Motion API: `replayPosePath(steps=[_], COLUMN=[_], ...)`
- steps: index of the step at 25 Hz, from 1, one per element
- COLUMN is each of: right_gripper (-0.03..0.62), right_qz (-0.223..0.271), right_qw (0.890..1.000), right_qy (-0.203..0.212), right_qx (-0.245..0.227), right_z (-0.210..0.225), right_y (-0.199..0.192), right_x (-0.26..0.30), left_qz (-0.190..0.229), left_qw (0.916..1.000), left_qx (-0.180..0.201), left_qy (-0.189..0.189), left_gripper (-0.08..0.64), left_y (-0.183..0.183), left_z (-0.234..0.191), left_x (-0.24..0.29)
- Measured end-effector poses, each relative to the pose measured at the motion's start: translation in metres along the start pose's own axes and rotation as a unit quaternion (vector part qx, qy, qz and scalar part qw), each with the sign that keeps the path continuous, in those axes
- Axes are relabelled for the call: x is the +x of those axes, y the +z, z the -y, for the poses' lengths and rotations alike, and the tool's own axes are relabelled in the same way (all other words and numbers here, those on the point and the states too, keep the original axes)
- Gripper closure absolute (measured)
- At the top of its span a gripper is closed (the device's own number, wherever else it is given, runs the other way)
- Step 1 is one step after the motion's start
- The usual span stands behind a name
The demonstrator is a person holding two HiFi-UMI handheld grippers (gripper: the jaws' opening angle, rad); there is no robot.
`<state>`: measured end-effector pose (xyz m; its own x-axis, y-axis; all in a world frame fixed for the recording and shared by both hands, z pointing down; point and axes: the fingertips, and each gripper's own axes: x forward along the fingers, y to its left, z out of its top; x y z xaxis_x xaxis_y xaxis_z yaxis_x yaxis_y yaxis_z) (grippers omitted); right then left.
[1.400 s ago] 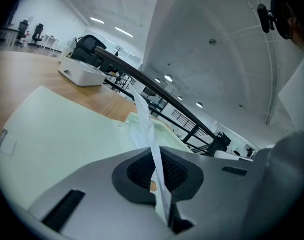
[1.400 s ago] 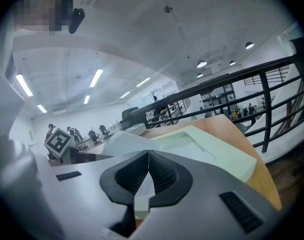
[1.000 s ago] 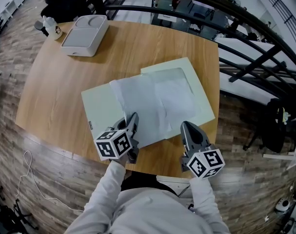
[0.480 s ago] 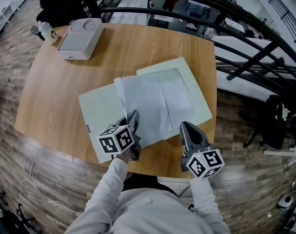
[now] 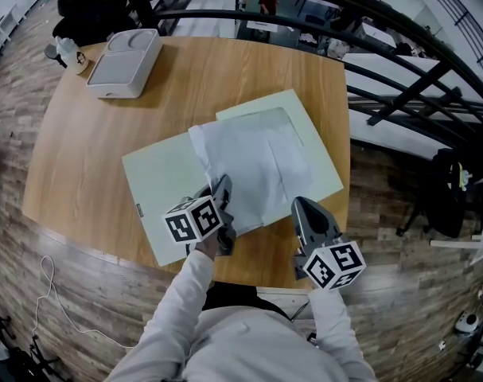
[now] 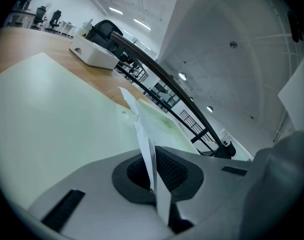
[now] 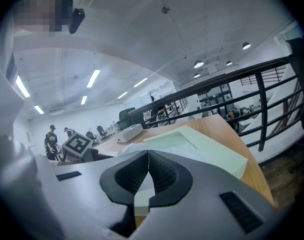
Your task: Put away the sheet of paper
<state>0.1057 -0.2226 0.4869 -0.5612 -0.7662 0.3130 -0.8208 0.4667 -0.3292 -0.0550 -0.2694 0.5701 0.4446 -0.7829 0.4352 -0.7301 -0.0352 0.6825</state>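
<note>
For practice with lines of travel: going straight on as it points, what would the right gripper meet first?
Likely the green folder, at its near edge; the sheet of paper lies beyond. Depth unclear.

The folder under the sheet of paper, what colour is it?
The folder is pale green, seen best in the head view.

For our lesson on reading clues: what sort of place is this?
Probably an open-plan office, perhaps an upper level: a wooden table holding a green folder, a black railing beside it, and office chairs beyond.
</note>
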Motion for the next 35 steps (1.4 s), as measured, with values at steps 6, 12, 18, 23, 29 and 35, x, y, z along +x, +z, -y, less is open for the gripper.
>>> replayPosePath(steps=[6,12,18,23,29,35], right_gripper=[0.563,0.563,0.563,0.563,0.563,0.563], right_qz=[0.001,0.003,0.005,0.006,0.01,0.013], right_qw=[1.0,1.0,1.0,1.0,0.999,0.999], right_qy=[-0.002,-0.009,-0.02,-0.029,-0.037,-0.045], right_qx=[0.001,0.001,0.004,0.008,0.01,0.012], right_z=[0.001,0.005,0.012,0.02,0.027,0.034], right_y=[0.001,0.002,0.0,-0.001,0.002,0.002], right_x=[-0.001,-0.006,-0.014,-0.022,-0.029,-0.036], left_qz=[-0.001,-0.002,-0.004,-0.005,-0.011,-0.019], left_qw=[1.0,0.9998,0.9999,0.9999,0.9999,0.9997], left_qx=[-0.007,-0.017,-0.009,-0.005,-0.006,0.011], left_qy=[0.0,-0.009,-0.006,-0.008,-0.01,-0.01], left_gripper=[0.543,0.543,0.543,0.543,0.543,0.543], left_y=[0.0,-0.003,-0.007,-0.009,-0.01,-0.011], left_z=[0.005,0.017,0.024,0.032,0.043,0.049], left_x=[0.011,0.024,0.037,0.05,0.063,0.073])
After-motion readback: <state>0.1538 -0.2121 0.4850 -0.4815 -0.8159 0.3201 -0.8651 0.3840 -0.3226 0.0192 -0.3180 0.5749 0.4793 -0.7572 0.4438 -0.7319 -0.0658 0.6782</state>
